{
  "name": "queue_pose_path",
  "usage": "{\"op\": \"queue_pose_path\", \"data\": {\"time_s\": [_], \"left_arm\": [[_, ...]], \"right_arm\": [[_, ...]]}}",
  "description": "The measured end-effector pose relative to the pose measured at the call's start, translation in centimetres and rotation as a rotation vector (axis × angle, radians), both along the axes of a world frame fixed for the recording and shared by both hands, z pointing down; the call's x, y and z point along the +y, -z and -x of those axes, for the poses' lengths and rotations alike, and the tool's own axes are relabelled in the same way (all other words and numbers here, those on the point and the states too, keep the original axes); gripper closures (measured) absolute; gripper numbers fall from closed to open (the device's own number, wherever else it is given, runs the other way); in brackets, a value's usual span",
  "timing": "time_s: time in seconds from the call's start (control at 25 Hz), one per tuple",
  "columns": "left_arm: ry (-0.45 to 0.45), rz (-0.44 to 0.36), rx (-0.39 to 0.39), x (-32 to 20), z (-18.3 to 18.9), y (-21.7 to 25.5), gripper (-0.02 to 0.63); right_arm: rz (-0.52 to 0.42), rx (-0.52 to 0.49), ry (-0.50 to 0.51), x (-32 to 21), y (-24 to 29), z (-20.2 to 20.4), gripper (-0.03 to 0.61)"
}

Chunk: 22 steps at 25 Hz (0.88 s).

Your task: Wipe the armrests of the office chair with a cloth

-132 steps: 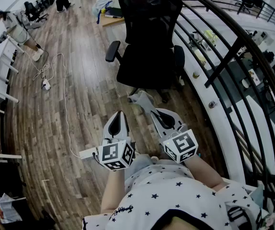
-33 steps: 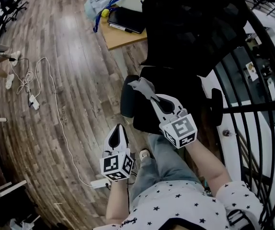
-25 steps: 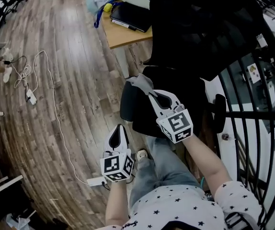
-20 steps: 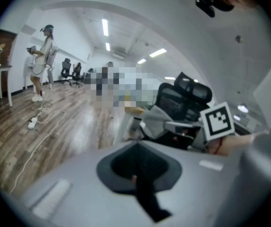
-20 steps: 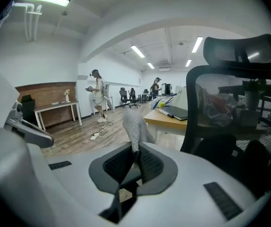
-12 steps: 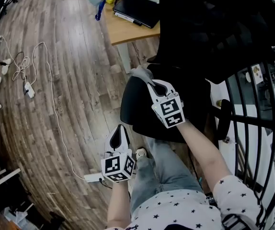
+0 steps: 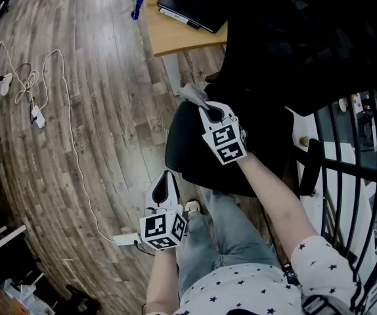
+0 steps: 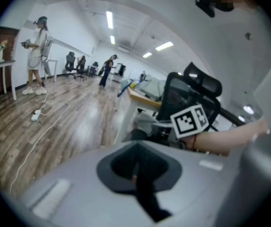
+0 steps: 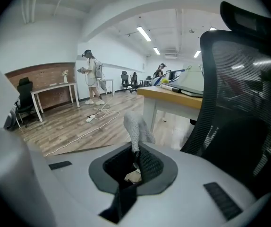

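A black office chair [image 7: 293, 38] stands before me, its left armrest [image 7: 177, 143] at centre and its right armrest [image 7: 310, 166] by the railing. My right gripper [image 7: 205, 105] is shut on a grey cloth [image 7: 192, 94], which hangs just above the rear end of the left armrest. In the right gripper view the cloth [image 9: 136, 124] sticks up from the shut jaws beside the mesh chair back [image 9: 239, 103]. My left gripper [image 7: 164, 177] is low near my leg, shut with nothing in it. The left gripper view shows the chair [image 8: 187, 91].
A wooden desk [image 7: 175, 41] with a black flat case [image 7: 195, 4] stands just beyond the chair. A white cable [image 7: 70, 136] runs over the wood floor at left. A black railing [image 7: 366, 176] borders the right side. People stand far off [image 9: 92, 77].
My right gripper has carried the cloth forward from above the floor to the chair's left armrest as I stepped close to the chair. The left gripper has stayed low and shut.
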<state>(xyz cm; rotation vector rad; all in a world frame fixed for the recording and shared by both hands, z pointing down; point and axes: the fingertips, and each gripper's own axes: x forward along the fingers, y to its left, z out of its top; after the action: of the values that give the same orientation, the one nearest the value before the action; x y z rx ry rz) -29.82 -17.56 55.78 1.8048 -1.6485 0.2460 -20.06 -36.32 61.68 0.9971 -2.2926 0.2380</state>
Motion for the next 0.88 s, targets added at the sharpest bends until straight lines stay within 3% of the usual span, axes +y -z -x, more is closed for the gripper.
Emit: {"op": "queue_pose_path", "data": {"time_s": [0.88], "left_arm": [[0.004,0.024,0.010,1.0,0.3,-1.1,0.607]], "right_arm": [[0.142,0.071,0.025,1.2,-5.4,1.9,0.551]]}}
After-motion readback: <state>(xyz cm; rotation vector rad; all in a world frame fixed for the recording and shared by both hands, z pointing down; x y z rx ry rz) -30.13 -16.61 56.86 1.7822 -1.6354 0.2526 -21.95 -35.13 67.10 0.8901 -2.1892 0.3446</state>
